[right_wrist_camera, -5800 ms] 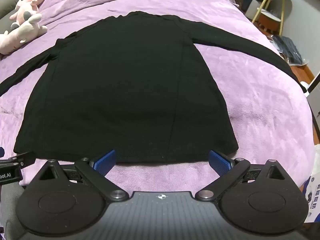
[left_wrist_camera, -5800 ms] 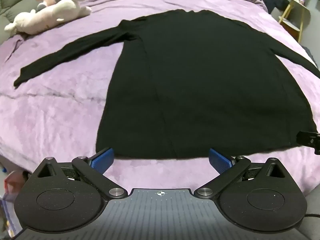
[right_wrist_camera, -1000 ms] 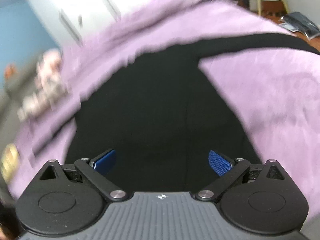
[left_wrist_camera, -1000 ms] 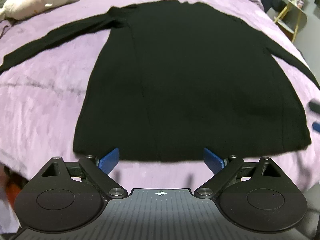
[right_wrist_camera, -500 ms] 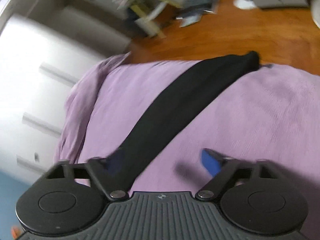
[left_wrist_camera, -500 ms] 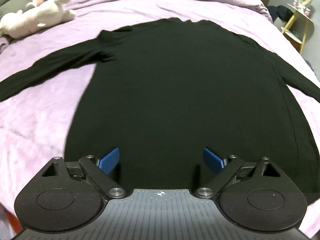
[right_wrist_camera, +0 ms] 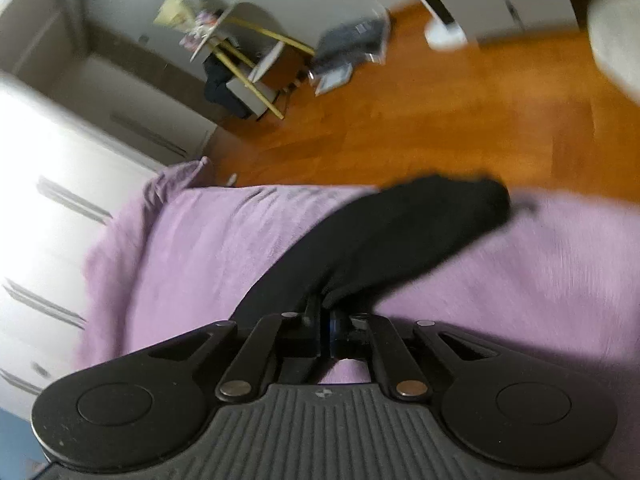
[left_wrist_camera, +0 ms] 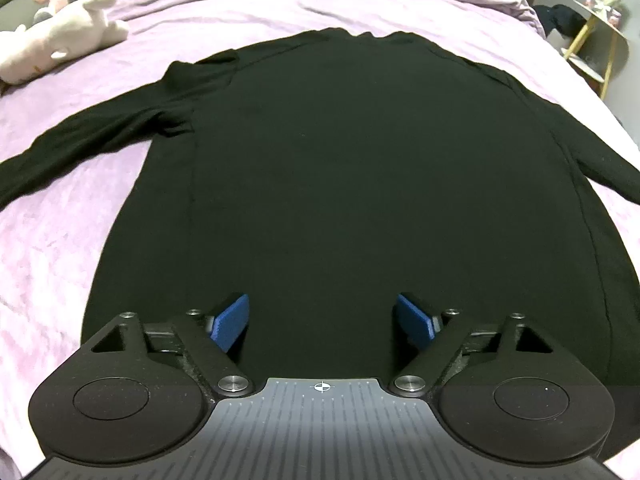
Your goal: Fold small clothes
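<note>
A black long-sleeved top [left_wrist_camera: 360, 168] lies flat on the purple bedspread [left_wrist_camera: 60, 220], neck away from me, sleeves spread to both sides. My left gripper [left_wrist_camera: 323, 322] is open with its blue pads over the lower middle of the top's body. My right gripper [right_wrist_camera: 325, 320] is shut on the top's right sleeve [right_wrist_camera: 384, 240], partway along it. The sleeve's cuff end [right_wrist_camera: 480, 196] reaches toward the bed edge beyond the gripper.
Pale plush toys [left_wrist_camera: 60, 40] lie at the far left of the bed. A small yellow-legged side table [left_wrist_camera: 600, 40] stands past the bed's right corner; it also shows in the right wrist view [right_wrist_camera: 240, 60]. White wardrobe doors [right_wrist_camera: 48, 160] and wooden floor [right_wrist_camera: 440, 120] lie beyond the bed.
My right gripper swung from the top's body to the right sleeve and closed on it. My left gripper moved forward from the hem to over the body.
</note>
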